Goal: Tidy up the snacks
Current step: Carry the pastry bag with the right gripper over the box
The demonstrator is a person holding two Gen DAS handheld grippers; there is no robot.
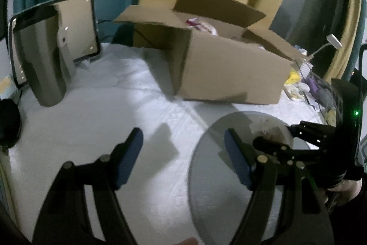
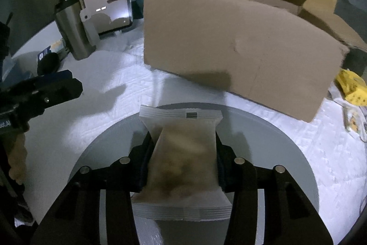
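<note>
While a pale snack packet (image 2: 183, 160) with crimped ends is pinched across its middle by the right gripper (image 2: 182, 153), both black jaws pressed against the packet's sides, it is held just above a round grey plate (image 2: 286, 153) that lies on the white quilted cover of the worktop (image 2: 110, 111). A small dark barcode-like mark is printed at the packet's far seam, but no brand or wording on it can be made out; brownish contents are dimly seen through the wrapper. The left gripper (image 1: 183, 153) is held open with nothing between its blue-padded jaws, over the cover at the plate's left edge. On the body of that gripper, seen at the left of the right wrist view, a few white letters are visible, too cropped to be read with confidence. Beyond the plate, an open brown cardboard box (image 2: 240, 49) stands with its flaps up; wrapped items with pink and white printing are glimpsed inside, their writing illegible. To the far left, a tablet (image 1: 55, 38) is propped on a grey stand, its screen showing only reflections. At the right edge, a yellow packet (image 2: 353, 86) with dark dotted print lies beside the box, its text being too blurred to be read.
</note>
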